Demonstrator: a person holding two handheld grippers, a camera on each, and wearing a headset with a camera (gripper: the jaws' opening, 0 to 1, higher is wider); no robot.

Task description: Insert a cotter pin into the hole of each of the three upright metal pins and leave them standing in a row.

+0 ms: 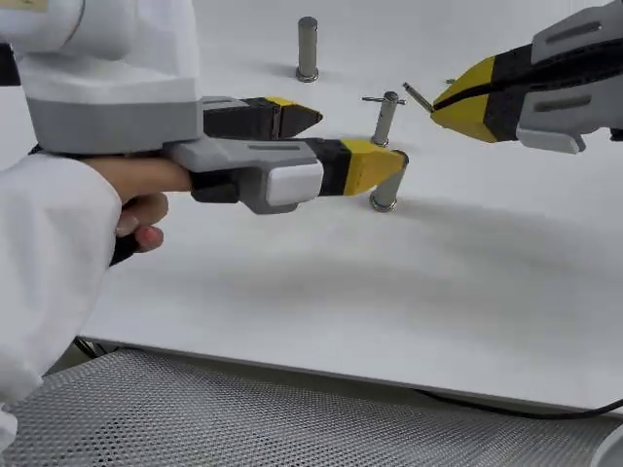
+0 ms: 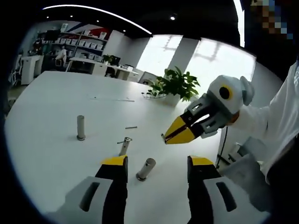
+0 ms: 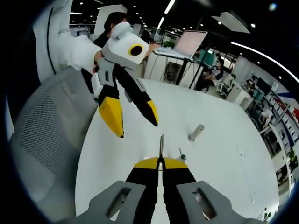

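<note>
- While the left tongs (image 2: 159, 163) gaped wide around the nearest metal pin (image 2: 145, 169), likely to steady it,
- the right tongs (image 1: 438, 105) pinched a cotter pin (image 1: 419, 96) nearby, tip free for threading.

Head view high, close; gripper views opposed, sharing metal pins (image 1: 386, 117).

Surface is a white table (image 1: 292, 292) with three metal pins standing on it in a rough row: far pin (image 1: 308, 49), middle pin (image 1: 386, 122) with a cotter pin (image 1: 382, 98) crosswise through its top, near pin (image 1: 385, 197). In the left gripper view, a thin metal piece (image 2: 131, 127) lies flat beyond the middle one, and a potted plant (image 2: 175, 85) sits at the far edge.
</note>
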